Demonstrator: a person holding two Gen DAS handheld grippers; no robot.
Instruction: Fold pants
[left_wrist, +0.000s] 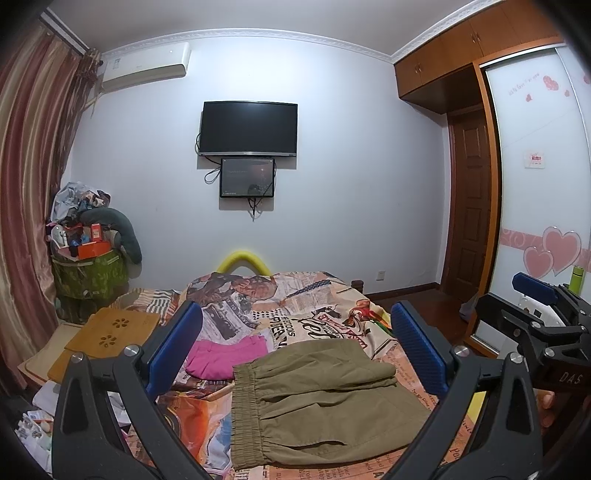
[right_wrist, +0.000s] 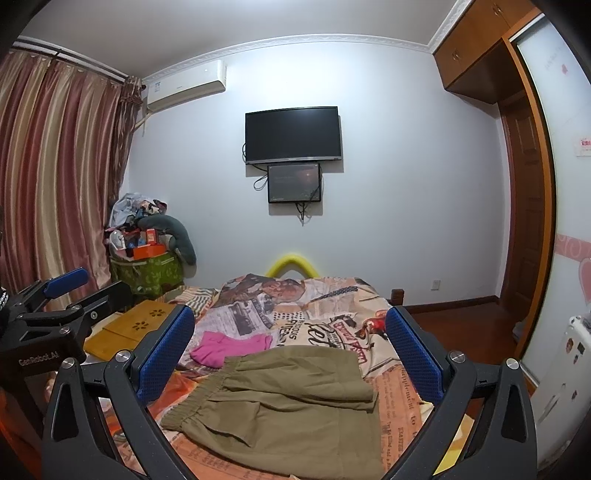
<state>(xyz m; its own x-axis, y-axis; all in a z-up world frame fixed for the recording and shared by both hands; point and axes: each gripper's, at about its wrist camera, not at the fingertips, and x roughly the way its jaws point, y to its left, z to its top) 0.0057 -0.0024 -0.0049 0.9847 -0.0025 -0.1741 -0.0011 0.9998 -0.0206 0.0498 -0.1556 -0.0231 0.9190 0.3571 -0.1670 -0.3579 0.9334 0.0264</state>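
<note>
Olive-khaki pants lie folded into a compact flat stack near the front of a bed covered in a newspaper-print spread, their elastic waistband on the left side. Just behind them to the left lies a folded pink garment, with a wooden board farther left on the bed. Both grippers hover above the bed, apart from the cloth: the left gripper has its blue-padded fingers spread wide and empty, and the right gripper likewise holds its fingers spread, gripping nothing.
</note>
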